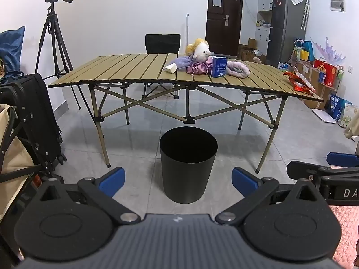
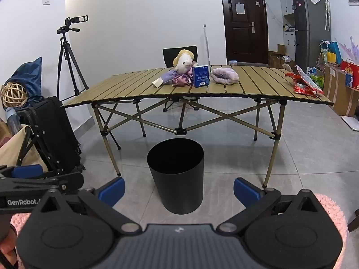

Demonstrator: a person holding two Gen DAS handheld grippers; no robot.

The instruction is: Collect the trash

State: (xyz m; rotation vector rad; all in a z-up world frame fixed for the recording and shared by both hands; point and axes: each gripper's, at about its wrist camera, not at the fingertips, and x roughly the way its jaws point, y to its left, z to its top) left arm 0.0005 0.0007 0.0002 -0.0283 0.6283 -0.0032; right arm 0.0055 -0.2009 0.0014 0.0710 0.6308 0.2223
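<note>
I judge nothing collected yet: my left tool (image 1: 178,180) and right tool (image 2: 179,190) both gape wide, empty. The round black plastic bin (image 1: 188,164) stands mid-frame; red crumpled snack wrappers (image 2: 304,85) wait at the slatted tan tabletop's (image 2: 139,85) right edge.

A matt black bin (image 1: 188,168) is seen on glossy grey floor tiles (image 1: 291,139). The table (image 2: 246,78) is topped with wood-look slats on metal legs. A fluffy plush toy (image 2: 184,61), shiny satin cloth (image 2: 181,81) and glossy red wrappers (image 2: 305,85) are shown.
</note>
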